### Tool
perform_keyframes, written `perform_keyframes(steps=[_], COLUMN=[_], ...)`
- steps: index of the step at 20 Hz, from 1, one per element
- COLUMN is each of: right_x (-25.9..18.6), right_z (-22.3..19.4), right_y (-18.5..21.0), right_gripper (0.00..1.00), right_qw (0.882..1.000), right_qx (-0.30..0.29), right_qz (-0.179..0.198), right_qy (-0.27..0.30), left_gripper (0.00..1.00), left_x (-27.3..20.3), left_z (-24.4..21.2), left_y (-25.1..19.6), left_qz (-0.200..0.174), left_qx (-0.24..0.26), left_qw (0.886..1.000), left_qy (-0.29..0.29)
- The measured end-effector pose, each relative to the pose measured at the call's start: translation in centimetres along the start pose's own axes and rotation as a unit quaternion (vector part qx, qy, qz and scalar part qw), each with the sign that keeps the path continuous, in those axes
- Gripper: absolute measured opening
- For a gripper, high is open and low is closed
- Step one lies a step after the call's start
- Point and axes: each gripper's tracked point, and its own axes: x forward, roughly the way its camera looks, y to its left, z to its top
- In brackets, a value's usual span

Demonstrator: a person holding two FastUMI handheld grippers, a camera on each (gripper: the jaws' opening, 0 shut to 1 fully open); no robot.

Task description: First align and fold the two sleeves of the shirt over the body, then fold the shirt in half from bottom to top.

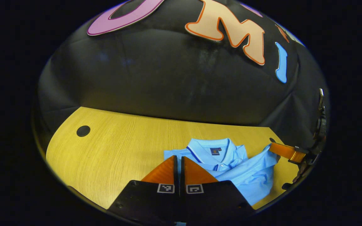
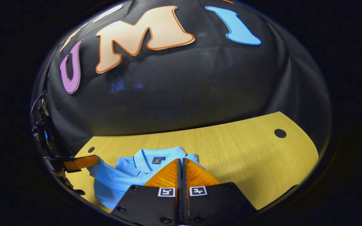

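Left gripper view: both grippers pinch the shirt (image 1: 247, 175), their fingers hiding its lower part.

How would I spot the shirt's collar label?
Find the wooden table, then the light blue shirt lying on it. Inside the collar at the shirt's far end sits a small dark square label, the one dark patch on the blue cloth.

Left gripper (image 1: 178, 163): black wedge-shaped body, one square black-and-white fiducial tag per finger base, ribbed finger faces. Right gripper (image 2: 180, 166): same build, same tag pair, round screws along the black housing. Far-off gripper carries black brackets and thin cabling.
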Motion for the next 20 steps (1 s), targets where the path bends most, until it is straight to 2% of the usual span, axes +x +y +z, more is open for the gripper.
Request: perform_keyframes(steps=[4,5,8,11,13,14,15,20], right_x=[1.4,1.1,-1.1,-5.3,-8.7,-10.5,-12.4,-21.8], right_z=[-2.0,-1.9,-0.3,1.6,2.7,3.2,3.6,5.3], right_y=[-0.4,-0.4,0.0,0.5,0.8,1.0,1.2,1.0], right_gripper=[0.00,0.25,0.99,0.98,0.98,0.94,0.98,0.98], right_qw=[1.000,1.000,0.999,0.996,0.993,0.992,0.991,0.984], right_qx=[0.000,-0.011,-0.037,-0.067,-0.078,-0.080,-0.082,-0.081], right_qz=[-0.013,-0.014,-0.015,-0.011,-0.007,-0.003,0.001,0.019], right_qy=[0.020,0.017,-0.015,-0.057,-0.086,-0.099,-0.111,-0.155], left_gripper=[0.01,0.13,0.94,0.97,0.96,0.96,0.96,0.96], left_x=[2.5,2.4,0.5,-3.1,-6.3,-8.1,-10.0,-19.4], left_z=[-1.8,-2.0,-0.8,1.7,3.1,3.5,4.0,6.1], left_y=[1.9,1.7,1.5,0.3,-0.5,-0.9,-1.5,-4.8], left_qz=[0.034,0.030,0.040,0.043,0.049,0.052,0.056,0.064], left_qx=[0.014,0.013,0.009,0.002,0.016,0.024,0.030,0.037], left_qw=[0.999,0.999,0.999,0.998,0.996,0.995,0.994,0.985], left_qy=[0.012,0.014,0.000,-0.040,-0.069,-0.079,-0.091,-0.155])
